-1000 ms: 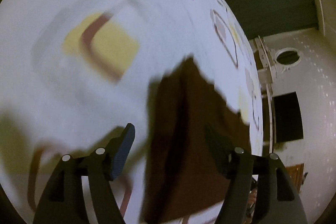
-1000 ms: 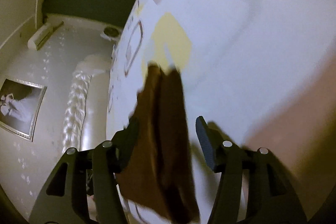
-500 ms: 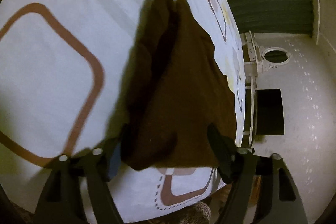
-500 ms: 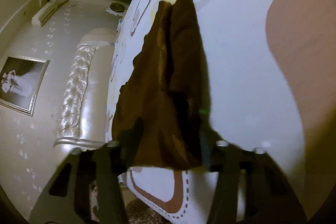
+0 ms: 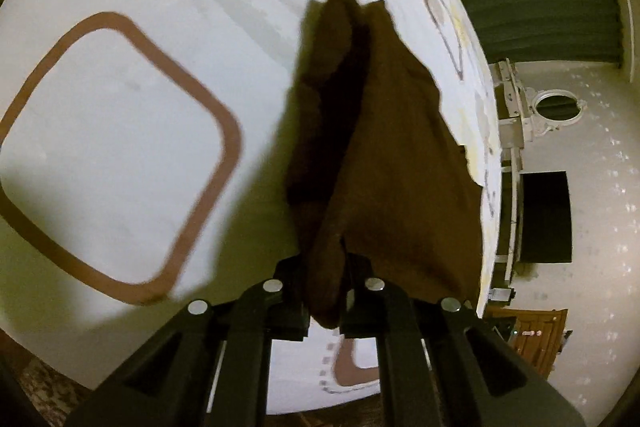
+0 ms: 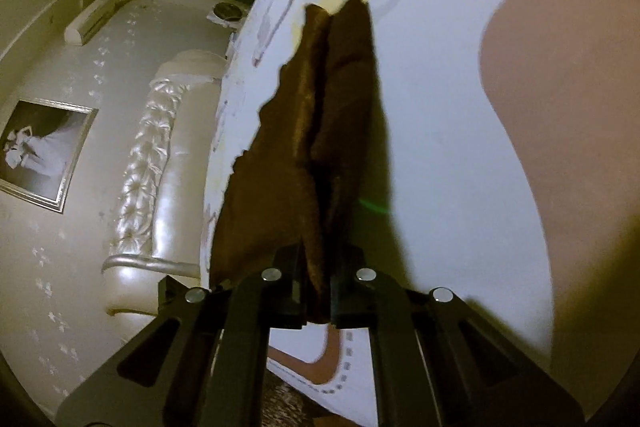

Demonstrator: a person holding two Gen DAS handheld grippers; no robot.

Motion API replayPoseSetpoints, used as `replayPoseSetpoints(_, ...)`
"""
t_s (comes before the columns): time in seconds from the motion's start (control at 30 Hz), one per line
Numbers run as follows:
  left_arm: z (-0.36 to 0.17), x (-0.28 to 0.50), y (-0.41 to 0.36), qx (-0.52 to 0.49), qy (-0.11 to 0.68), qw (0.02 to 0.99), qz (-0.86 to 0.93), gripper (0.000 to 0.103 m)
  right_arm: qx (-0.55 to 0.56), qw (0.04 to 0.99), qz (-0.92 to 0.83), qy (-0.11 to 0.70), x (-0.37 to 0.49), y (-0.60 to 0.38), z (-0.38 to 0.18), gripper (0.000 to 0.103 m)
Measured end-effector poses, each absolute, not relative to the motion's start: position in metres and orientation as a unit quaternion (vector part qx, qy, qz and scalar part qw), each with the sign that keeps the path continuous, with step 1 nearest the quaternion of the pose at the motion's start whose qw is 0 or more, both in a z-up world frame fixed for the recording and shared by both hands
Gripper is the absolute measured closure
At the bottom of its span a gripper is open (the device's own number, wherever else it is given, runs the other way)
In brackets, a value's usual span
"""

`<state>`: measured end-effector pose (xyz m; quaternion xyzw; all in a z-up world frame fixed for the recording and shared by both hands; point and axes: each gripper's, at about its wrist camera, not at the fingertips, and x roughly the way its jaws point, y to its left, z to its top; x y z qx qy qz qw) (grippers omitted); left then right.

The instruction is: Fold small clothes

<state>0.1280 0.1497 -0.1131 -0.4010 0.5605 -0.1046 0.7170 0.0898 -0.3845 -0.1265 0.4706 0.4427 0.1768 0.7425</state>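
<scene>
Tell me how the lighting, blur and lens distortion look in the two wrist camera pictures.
Left wrist view: dim yellowish light, the brown cloth casts a dark shadow on the patterned bedsheet, whose edge bulges from the fisheye. Right wrist view: the cloth is fairly sharp, a small green glare streak sits beside it, the framed picture looks soft.

The near edge of the brown cloth (image 5: 384, 155) vanishes between the pads of the left gripper (image 5: 325, 301), so how much of it lies pinched there cannot be told. The same holds at the right gripper (image 6: 318, 293), whose closed fingers cover the cloth's near corner. Ahead of both, a deep fold hides the cloth's inner layers. The patterned bedsheet (image 5: 120, 131) beneath the cloth is covered, and its far pattern blurs.
</scene>
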Motion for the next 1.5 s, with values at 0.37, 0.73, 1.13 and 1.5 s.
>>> replayPoseSetpoints(0.37, -0.121, 0.128, 0.158, -0.430, 0.539, 0.711, -0.133, 0.080, 0.428, 0.772, 0.141, 0.449, 0.083, -0.396, -0.108, 0.072)
replayPoseSetpoints(0.73, -0.117, 0.131, 0.149, -0.433, 0.516, 0.725, -0.145, 0.052, 0.290, 0.812, 0.204, 0.463, 0.140, -0.273, -0.013, 0.053)
replayPoseSetpoints(1.13, -0.132, 0.129, 0.164, -0.466, 0.523, 0.701, -0.128, 0.073, 0.113, 0.771, 0.268, 0.566, 0.263, -0.006, -0.026, 0.046)
replayPoseSetpoints(1.5, -0.131, 0.127, 0.160, -0.460, 0.512, 0.714, -0.128, 0.073, -0.046, 0.759, 0.172, 0.627, 0.301, 0.085, -0.074, 0.038)
